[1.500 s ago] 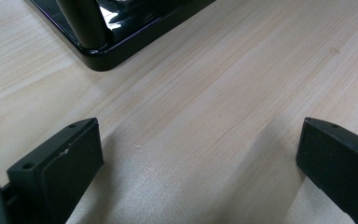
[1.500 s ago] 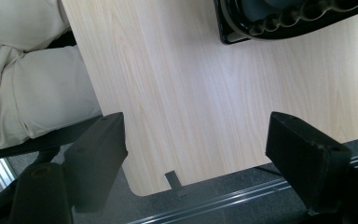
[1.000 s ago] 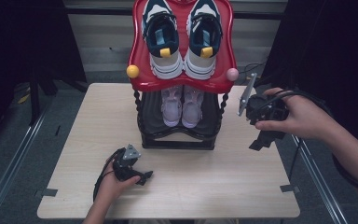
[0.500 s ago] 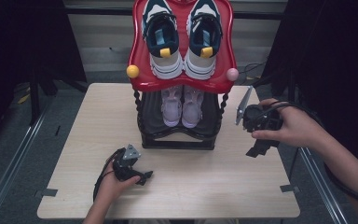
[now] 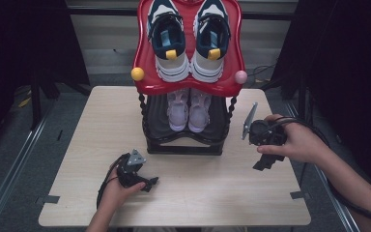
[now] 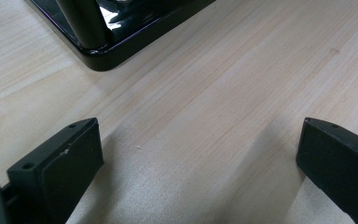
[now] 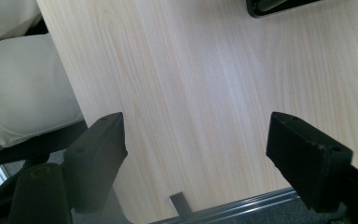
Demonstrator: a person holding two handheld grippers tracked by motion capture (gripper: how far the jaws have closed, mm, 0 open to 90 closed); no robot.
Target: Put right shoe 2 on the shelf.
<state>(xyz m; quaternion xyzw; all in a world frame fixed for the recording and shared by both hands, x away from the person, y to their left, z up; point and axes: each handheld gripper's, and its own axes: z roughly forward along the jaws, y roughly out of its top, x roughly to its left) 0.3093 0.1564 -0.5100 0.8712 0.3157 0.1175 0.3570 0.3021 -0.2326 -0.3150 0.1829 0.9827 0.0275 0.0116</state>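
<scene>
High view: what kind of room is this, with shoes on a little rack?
Probably a test or recording setup, not a shop. A lone wooden table carries a small shoe rack, dark curtains hang around it, and a person holds a cabled left gripper and right gripper.

Right gripper [image 5: 268,162]: has moved lower and nearer the person's edge of the table [image 5: 101,121], slightly inward toward the shoe rack [image 5: 186,140]; its grey plate now stands beside the rack's right post
</scene>
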